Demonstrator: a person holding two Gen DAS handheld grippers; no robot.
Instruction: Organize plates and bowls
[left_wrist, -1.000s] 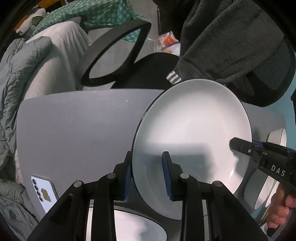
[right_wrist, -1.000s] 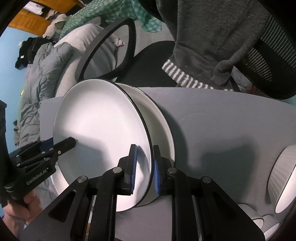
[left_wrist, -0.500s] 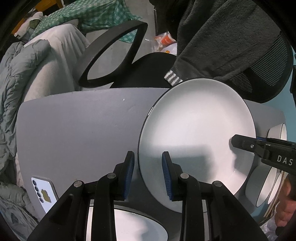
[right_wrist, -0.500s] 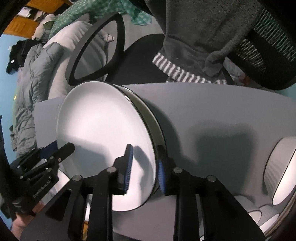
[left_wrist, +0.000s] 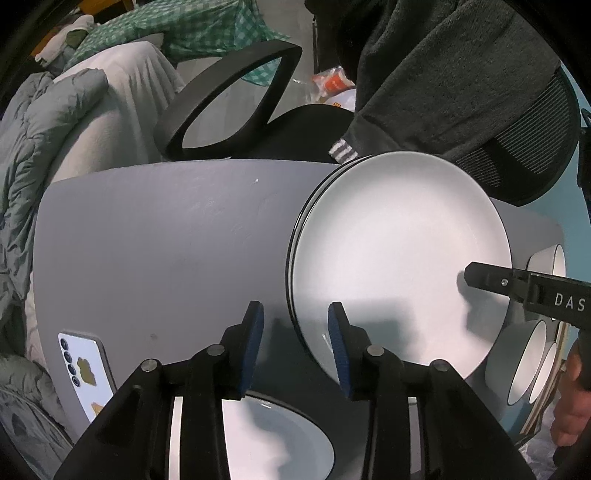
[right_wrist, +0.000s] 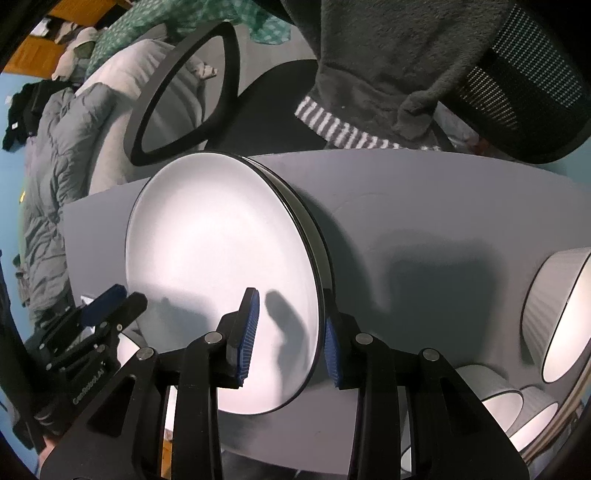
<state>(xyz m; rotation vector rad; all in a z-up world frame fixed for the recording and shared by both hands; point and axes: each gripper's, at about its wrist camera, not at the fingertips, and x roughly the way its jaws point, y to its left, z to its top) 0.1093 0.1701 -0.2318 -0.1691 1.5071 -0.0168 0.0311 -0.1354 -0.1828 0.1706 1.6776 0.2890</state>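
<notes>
A white plate with a black rim (left_wrist: 399, 266) (right_wrist: 221, 266) lies flat on a second plate of the same kind on the grey table (left_wrist: 166, 240). My left gripper (left_wrist: 295, 339) straddles the stack's left rim. Its jaws are opening and the blue pads stand clear of the plate. My right gripper (right_wrist: 290, 339) straddles the opposite rim. Its jaws are opening too, and neither pad presses on the plate. Each gripper shows in the other's view: the right gripper (left_wrist: 491, 280) and the left gripper (right_wrist: 110, 306). White bowls (right_wrist: 557, 317) (left_wrist: 524, 358) stand at the table's right end.
Another white plate (left_wrist: 277, 435) lies below my left gripper near the table's front edge. A phone (left_wrist: 85, 365) rests at the table's left corner. Behind the table stands an office chair (left_wrist: 229, 96) with a grey garment (left_wrist: 443, 81) over it. Bedding (left_wrist: 44, 147) is at the left.
The upper plate was tilted and pinched at both rims. It now lies flat on the lower plate, and both grippers' jaws have spread off it.
</notes>
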